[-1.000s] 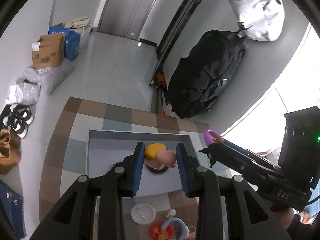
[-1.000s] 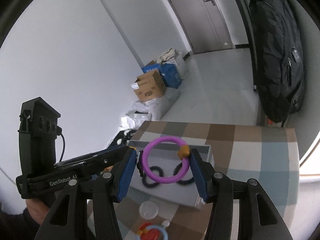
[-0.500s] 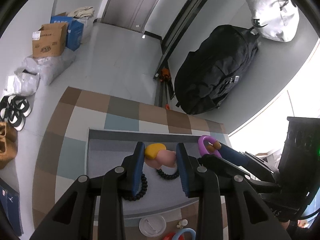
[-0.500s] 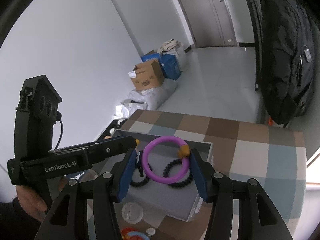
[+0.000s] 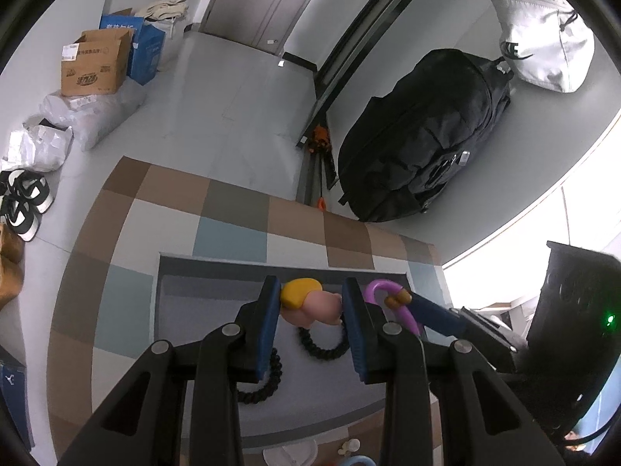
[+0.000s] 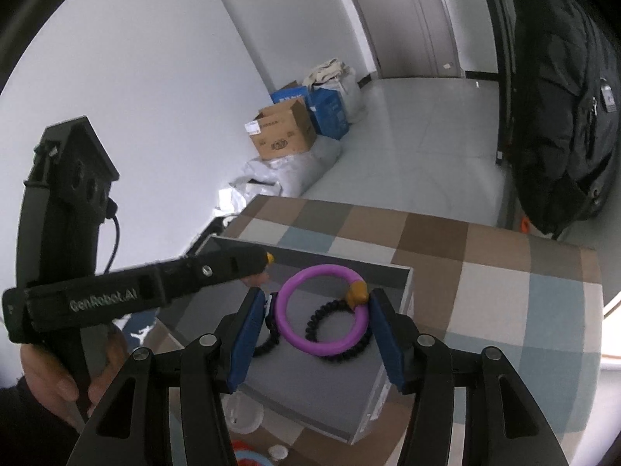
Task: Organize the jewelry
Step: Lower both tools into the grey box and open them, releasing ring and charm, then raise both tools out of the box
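Since a second ago both grippers have moved in over the grey box [image 6: 403, 295], and both black bead bracelets [image 6: 337, 330] now show on its floor. The right gripper [image 6: 316, 312] clamps the purple ring [image 6: 322, 310] by its edges above them; the left gripper [image 5: 310, 305] pinches a pink and yellow piece [image 5: 310, 305] just beside. "GenRobot.AI" runs along the left tool, seen from the right. Farther off, a cardboard carton [image 6: 283, 132] has unreadable print.
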Tool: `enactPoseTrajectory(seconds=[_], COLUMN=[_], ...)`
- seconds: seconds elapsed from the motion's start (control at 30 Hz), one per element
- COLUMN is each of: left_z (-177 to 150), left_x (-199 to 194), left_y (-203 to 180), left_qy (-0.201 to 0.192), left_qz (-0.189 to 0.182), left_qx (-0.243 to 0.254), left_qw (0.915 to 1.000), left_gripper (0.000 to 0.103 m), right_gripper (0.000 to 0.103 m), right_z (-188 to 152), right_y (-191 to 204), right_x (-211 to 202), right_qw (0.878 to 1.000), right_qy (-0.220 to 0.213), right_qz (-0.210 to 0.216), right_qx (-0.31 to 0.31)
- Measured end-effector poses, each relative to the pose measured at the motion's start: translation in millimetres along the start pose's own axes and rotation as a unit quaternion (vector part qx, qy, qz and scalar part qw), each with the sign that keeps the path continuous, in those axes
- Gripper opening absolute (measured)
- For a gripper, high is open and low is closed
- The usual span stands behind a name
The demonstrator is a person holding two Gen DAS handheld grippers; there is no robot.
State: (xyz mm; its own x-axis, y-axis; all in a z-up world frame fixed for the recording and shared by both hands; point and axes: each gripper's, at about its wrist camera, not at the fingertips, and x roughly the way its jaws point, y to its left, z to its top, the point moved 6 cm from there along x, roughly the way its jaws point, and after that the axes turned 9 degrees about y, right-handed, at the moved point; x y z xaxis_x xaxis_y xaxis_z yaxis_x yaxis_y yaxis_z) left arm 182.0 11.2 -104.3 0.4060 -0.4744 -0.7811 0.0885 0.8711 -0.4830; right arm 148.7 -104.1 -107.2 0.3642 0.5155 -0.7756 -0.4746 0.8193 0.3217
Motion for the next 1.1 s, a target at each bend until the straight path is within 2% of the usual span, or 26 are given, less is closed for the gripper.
enactPoseTrajectory(seconds=[0.07, 0.13, 0.2, 0.27, 0.33, 0.4, 0.47, 0.53, 0.67, 0.73, 0.77, 0.93, 1.1], left_z=[1.1, 2.0, 1.9, 1.9, 1.5, 0.5, -0.4, -1.2, -3.2, -4.2, -4.5, -7.5, -12.6], left_x=[0.9, 1.9, 0.8, -1.1, -2.3, -5.0, -6.4, -8.1, -17.0, -22.7, -25.4, -38.8, -49.4], left_y=[0.3, 0.3, -0.7, -0.8, -1.7, -1.2, -0.6, 0.7, -0.1, 0.7, 0.7, 0.1, -6.5], left_qy=[0.004, 0.011, 0.007, 0.002, 0.001, -0.004, -0.009, -0.017, -0.03, -0.041, -0.047, -0.073, -0.095], left_qz=[-0.014, -0.029, -0.038, -0.035, -0.031, -0.015, 0.002, 0.022, 0.051, 0.07, 0.075, 0.103, 0.163], left_qx=[-0.004, -0.011, -0.013, -0.016, -0.014, -0.013, -0.012, -0.012, -0.005, -0.003, -0.003, -0.002, 0.018], left_qw=[0.9999, 0.9994, 0.9992, 0.9993, 0.9994, 0.9998, 0.9999, 0.9995, 0.9982, 0.9967, 0.9961, 0.992, 0.9818], left_gripper=[0.027, 0.032, 0.035, 0.039, 0.043, 0.046, 0.054, 0.06, 0.062, 0.072, 0.074, 0.076, 0.088], right_gripper=[0.057, 0.064, 0.075, 0.082, 0.083, 0.091, 0.097, 0.097, 0.101, 0.103, 0.103, 0.103, 0.103], right_z=[-0.4, -0.1, 1.6, 3.1, 3.6, 3.6, 3.3, 2.9, 2.6, 1.8, 1.5, -2.1, -7.7], right_y=[0.3, 0.3, 0.7, 0.0, -1.5, -4.6, -7.4, -8.2, -3.2, -1.7, -1.1, 3.9, 8.9], right_x=[-1.0, -3.4, -8.1, -12.4, -17.6, -20.3, -21.4, -23.2, -28.4, -30.8, -31.3, -35.9, -44.5], right_qw=[1.0, 1.0, 1.0, 1.0, 0.999, 0.999, 0.999, 0.999, 0.999, 0.998, 0.998, 0.998, 0.998], right_qy=[-0.002, -0.006, -0.015, -0.024, -0.032, -0.036, -0.039, -0.042, -0.049, -0.054, -0.054, -0.053, -0.06], right_qz=[-0.002, 0.003, 0.008, 0.007, 0.004, -0.003, -0.004, -0.004, -0.016, -0.022, -0.024, -0.028, -0.032], right_qx=[-0.004, -0.005, -0.005, -0.005, -0.004, 0.002, 0.009, 0.013, 0.002, -0.002, -0.002, -0.004, -0.008])
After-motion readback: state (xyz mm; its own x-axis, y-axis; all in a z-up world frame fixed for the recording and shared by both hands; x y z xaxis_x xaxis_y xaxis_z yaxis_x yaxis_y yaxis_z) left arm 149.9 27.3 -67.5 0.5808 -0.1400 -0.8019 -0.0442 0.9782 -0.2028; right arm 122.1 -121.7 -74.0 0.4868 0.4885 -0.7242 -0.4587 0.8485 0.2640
